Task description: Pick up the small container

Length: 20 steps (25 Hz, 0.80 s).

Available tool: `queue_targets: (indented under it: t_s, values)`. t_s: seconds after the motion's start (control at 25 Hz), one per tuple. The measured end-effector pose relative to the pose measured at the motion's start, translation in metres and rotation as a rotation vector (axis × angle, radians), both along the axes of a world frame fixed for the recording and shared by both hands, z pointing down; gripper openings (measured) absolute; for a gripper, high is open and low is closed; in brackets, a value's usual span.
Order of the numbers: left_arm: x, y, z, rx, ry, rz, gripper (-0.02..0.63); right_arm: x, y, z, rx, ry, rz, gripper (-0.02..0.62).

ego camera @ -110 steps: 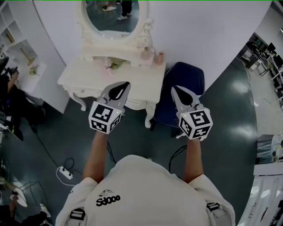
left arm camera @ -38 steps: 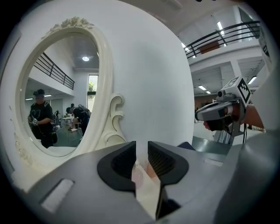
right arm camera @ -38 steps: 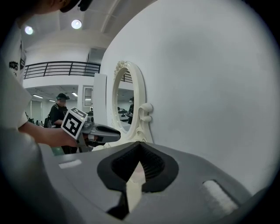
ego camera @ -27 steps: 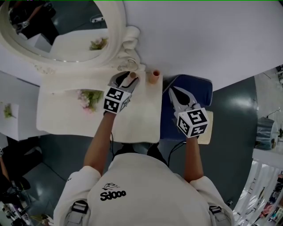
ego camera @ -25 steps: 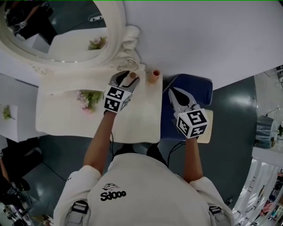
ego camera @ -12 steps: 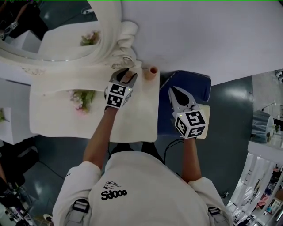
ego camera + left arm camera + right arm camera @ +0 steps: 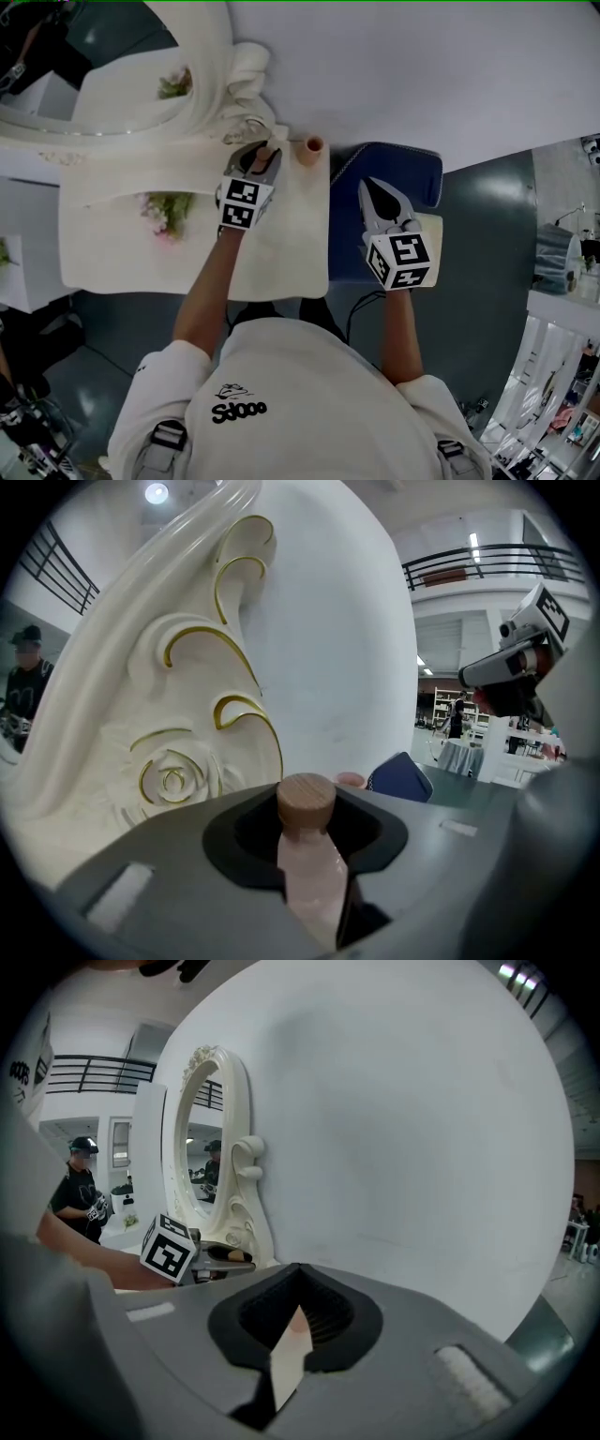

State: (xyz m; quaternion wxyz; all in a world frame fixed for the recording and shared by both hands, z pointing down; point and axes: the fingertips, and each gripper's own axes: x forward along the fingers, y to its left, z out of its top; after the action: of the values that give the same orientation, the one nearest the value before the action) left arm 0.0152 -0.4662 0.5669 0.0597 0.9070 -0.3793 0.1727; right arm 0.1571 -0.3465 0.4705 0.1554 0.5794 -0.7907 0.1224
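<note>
A small pink bottle point(image 7: 267, 156) with a round wooden cap stands at the back of the cream dressing table point(image 7: 281, 248), by the foot of the mirror frame. My left gripper point(image 7: 256, 153) is around it and its jaws are closing. In the left gripper view the bottle point(image 7: 314, 883) fills the gap between the jaws, and its cap rises into the dark hollow of my left gripper point(image 7: 307, 836). My right gripper point(image 7: 367, 186) hovers shut over the blue chair, holding nothing. The right gripper view shows that gripper point(image 7: 298, 1305) with only a thin slit between its jaws.
A short pink cup point(image 7: 313, 146) stands just right of the bottle, near the table's right edge. The carved mirror frame point(image 7: 169, 761) rises close behind on the left. Pink flowers point(image 7: 164, 211) lie on the left of the table. The blue chair point(image 7: 394, 167) is beside the table.
I have walked up to the table. Over the last second the left gripper's jaws have narrowed around the pink bottle; the right gripper has stayed over the chair.
</note>
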Motion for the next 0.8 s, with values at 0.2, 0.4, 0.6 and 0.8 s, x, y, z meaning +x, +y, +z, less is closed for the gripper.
queue_targets:
  t_s: [0.2, 0.4, 0.6, 0.8]
  values:
    - [0.0, 0.016, -0.009, -0.035, 0.027, 0.012, 0.135, 0.003, 0.005, -0.007, 0.016, -0.021, -0.004, 0.002]
    - [-0.001, 0.03, -0.043, 0.012, 0.055, 0.028, 0.136, 0.002, 0.01, -0.018, 0.041, -0.039, -0.014, 0.002]
    - [-0.011, 0.05, -0.084, 0.085, 0.079, 0.021, 0.137, -0.01, 0.018, -0.029, 0.068, -0.028, -0.067, 0.002]
    - [-0.029, 0.068, -0.118, 0.129, 0.084, -0.014, 0.137, -0.027, 0.023, -0.044, 0.103, -0.008, -0.133, 0.002]
